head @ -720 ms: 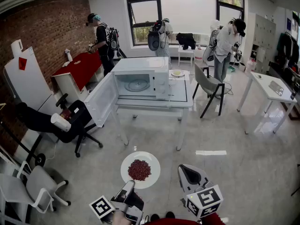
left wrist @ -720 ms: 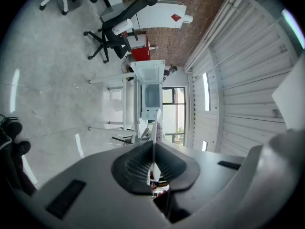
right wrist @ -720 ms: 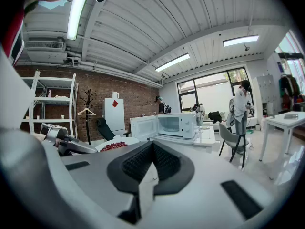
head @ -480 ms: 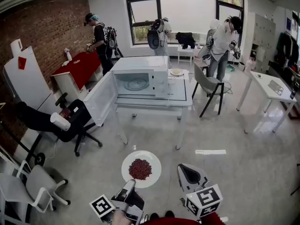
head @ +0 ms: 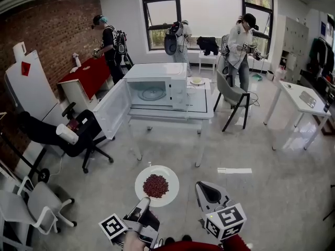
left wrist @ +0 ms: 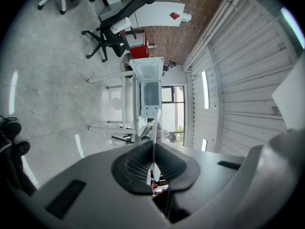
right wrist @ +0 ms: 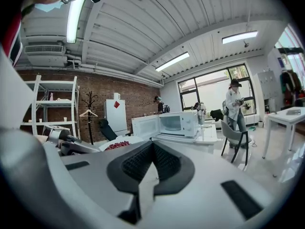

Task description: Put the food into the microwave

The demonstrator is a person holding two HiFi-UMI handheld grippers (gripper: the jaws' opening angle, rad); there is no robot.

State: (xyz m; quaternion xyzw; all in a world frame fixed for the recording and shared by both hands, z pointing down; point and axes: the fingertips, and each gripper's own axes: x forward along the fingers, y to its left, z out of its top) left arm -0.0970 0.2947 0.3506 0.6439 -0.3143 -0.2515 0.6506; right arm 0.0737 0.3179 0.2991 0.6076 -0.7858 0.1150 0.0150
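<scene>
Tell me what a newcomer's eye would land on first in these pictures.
A white plate heaped with dark red food sits low in the centre of the head view, its near rim clamped in the left gripper. Straight ahead, a white microwave stands on a white table, its door swung wide open to the left. The right gripper hangs beside the plate, jaws together and empty.

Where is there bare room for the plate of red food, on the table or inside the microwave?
The microwave cavity is free: only its glass turntable inside, door swung wide left. The table has a bare strip in front of the microwave. Tighter: right of the microwave, where a small dish sits.
</scene>
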